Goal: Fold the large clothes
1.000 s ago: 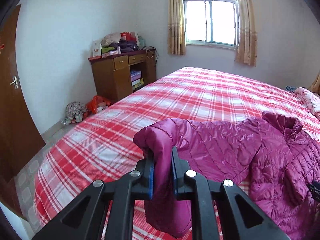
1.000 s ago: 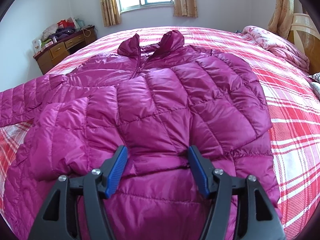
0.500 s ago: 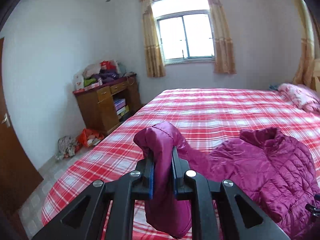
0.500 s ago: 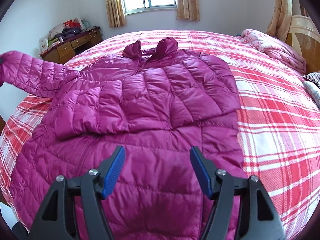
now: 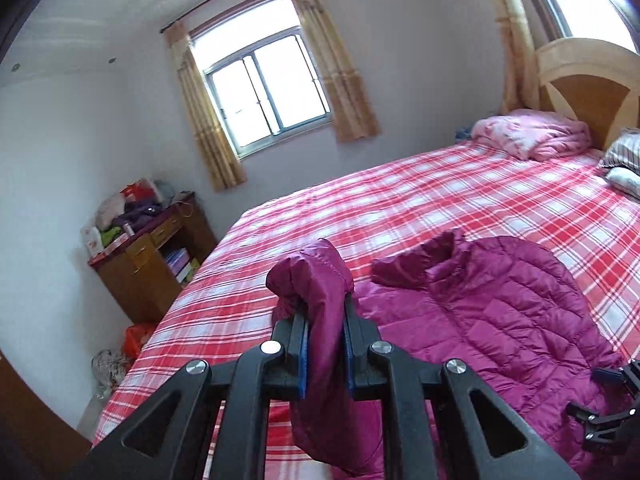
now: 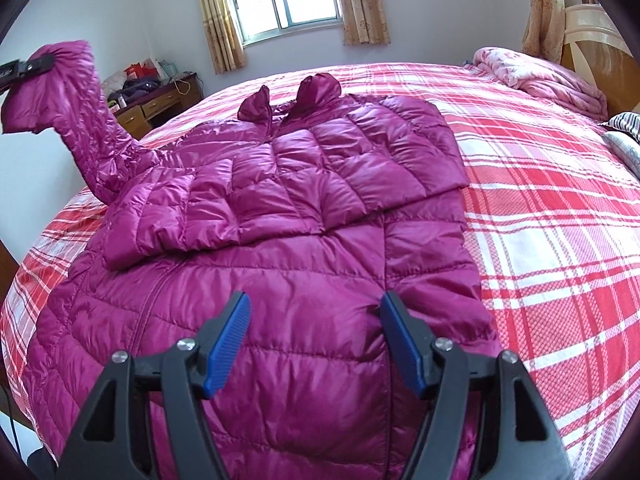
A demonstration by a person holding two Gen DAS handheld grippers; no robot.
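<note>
A magenta quilted down jacket [image 6: 304, 208] lies front up on the red plaid bed [image 6: 560, 208], collar toward the window. One sleeve is folded across its chest. My left gripper [image 5: 325, 354] is shut on the cuff of the other sleeve [image 5: 316, 280] and holds it high above the bed's left side; the raised sleeve [image 6: 76, 92] shows at the upper left of the right wrist view. My right gripper [image 6: 314, 340] is open and empty, hovering just above the jacket's lower body. The right gripper's tip also shows in the left wrist view [image 5: 612, 396].
A pink quilt [image 5: 532, 136] and pillows [image 5: 624, 160] lie at the headboard end. A wooden desk [image 5: 148, 268] piled with clutter stands by the wall left of the bed. Bags lie on the floor [image 5: 120, 352] beside it.
My left gripper has lifted the sleeve cuff higher and swung right toward the jacket. My right gripper has drawn back from the chest toward the hem, still open.
</note>
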